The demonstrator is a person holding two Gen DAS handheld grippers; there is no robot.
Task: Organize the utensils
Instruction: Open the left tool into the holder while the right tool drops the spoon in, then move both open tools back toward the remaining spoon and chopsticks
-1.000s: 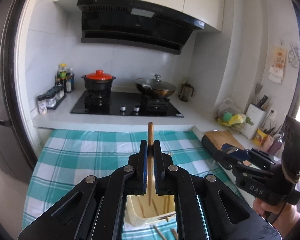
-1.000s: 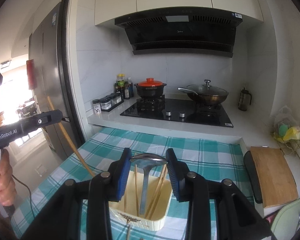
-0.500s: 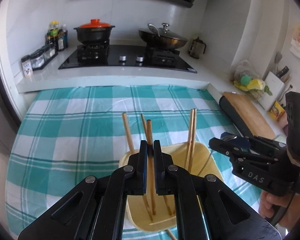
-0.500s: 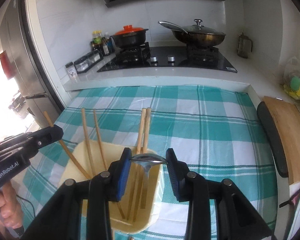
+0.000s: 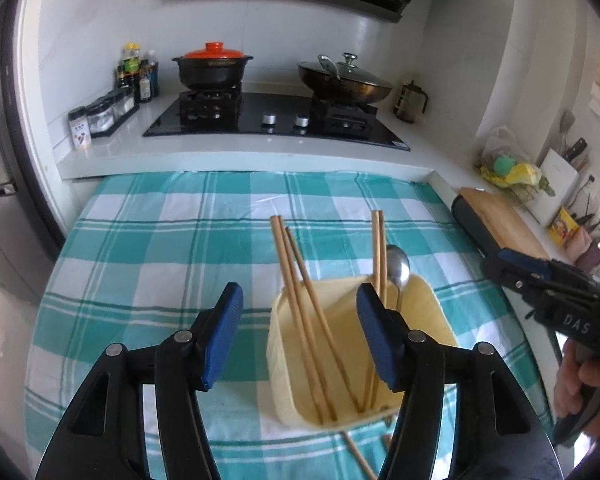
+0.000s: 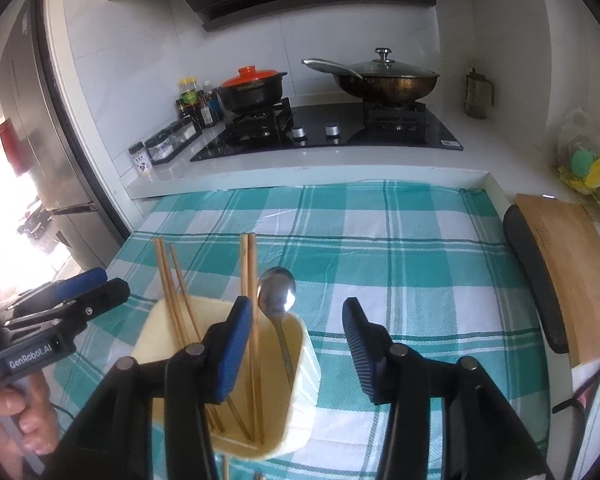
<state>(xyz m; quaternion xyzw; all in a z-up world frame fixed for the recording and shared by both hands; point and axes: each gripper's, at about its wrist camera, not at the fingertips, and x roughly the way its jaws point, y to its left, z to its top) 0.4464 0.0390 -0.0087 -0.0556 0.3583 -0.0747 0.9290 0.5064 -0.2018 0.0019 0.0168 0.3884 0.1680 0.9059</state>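
Note:
A pale yellow utensil holder [image 5: 420, 304] stands on the teal checked cloth; it also shows in the right wrist view [image 6: 300, 364]. Several wooden chopsticks [image 5: 296, 276] lean inside it, with a metal spoon [image 5: 398, 266] standing bowl up. The chopsticks [image 6: 170, 280] and spoon [image 6: 277, 292] also show in the right wrist view. My left gripper [image 5: 298, 332] is open and empty just in front of the holder. My right gripper [image 6: 296, 350] is open and empty above the holder's right side. More chopsticks [image 5: 356, 456] lie on the cloth below the holder.
A white counter behind the cloth carries a hob [image 5: 276, 116] with a black pot [image 5: 212, 66] and a wok [image 5: 344, 80]. Spice jars [image 5: 100, 114] stand at the left. A wooden cutting board [image 6: 568, 276] lies at the right. A steel fridge [image 6: 32, 128] is at the left.
My left gripper let go of its chopstick, which now stands in the holder. My right gripper let go of the spoon, now in the holder. Both jaws opened wide.

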